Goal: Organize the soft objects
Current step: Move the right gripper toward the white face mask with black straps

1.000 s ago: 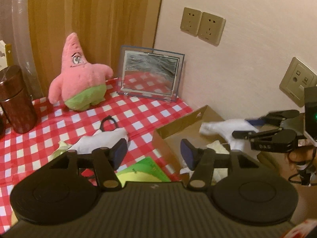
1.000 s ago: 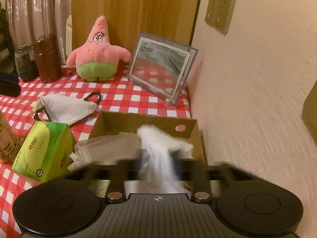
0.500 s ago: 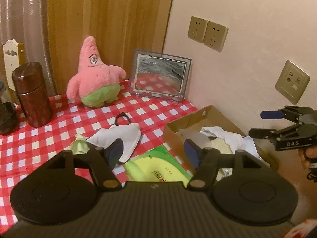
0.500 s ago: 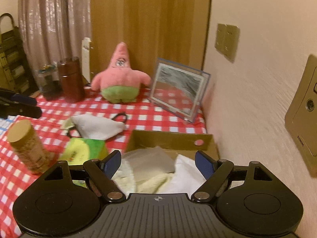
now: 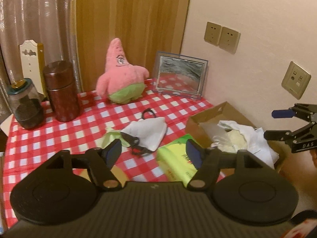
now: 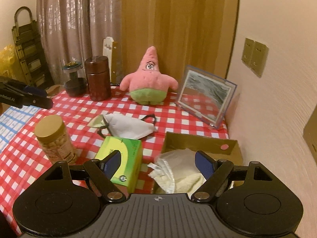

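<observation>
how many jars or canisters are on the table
3: a brown canister at the back left of the plush, a glass jar left of it, and a nut jar nearer, left of the tissue pack. Others may be out of frame.

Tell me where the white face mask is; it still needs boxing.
The white face mask lies mid-table in the right wrist view, between the pink plush star behind and the green tissue pack in front.

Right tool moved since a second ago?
Yes. The right tool has pulled back and up from the cardboard box; more of the checked table shows. Nothing between its jaws.
</observation>
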Motion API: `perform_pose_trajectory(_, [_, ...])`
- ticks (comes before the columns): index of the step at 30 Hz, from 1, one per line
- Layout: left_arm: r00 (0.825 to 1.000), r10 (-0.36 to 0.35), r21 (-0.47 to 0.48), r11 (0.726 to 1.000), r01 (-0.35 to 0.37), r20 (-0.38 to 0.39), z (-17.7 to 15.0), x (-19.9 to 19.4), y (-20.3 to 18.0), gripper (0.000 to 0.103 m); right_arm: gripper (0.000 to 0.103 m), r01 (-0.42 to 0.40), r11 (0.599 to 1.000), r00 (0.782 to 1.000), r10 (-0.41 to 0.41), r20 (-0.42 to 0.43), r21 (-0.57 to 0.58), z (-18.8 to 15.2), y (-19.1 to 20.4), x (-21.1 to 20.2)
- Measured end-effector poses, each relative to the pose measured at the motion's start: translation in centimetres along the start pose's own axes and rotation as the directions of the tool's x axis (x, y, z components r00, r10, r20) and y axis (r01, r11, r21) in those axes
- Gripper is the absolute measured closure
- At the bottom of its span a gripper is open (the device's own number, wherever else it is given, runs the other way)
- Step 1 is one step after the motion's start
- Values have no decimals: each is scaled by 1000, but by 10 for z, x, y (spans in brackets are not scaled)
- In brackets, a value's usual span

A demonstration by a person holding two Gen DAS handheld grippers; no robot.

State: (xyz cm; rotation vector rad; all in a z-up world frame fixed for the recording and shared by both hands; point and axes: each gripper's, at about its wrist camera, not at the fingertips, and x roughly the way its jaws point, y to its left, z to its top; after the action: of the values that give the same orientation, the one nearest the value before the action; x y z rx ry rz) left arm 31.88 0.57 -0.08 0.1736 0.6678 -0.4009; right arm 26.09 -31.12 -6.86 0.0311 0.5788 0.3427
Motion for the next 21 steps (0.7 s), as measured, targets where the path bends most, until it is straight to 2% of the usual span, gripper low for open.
perform_pose_trajectory(2, [1000, 6, 2, 1000, -6, 2, -1, -6, 9, 25, 22, -4, 1000, 1000, 4, -2, -8, 3, 6, 0])
perform_pose_trajectory(9, [1000, 22, 35, 999, -21, -12, 2, -10, 38, 18, 22, -28, 999, 1000, 28, -8, -40, 14, 25, 13])
perform_pose_trajectory(15, [998, 29, 89, 996, -25, -50, 13, 2, 65, 16, 22, -53, 994, 998, 51, -21, -92, 25, 36, 30])
perform_pose_trajectory(21, [998, 4, 119, 993, 5, -70, 27, 19, 93, 16, 22, -49, 991, 998, 44, -42, -128, 37, 33, 57])
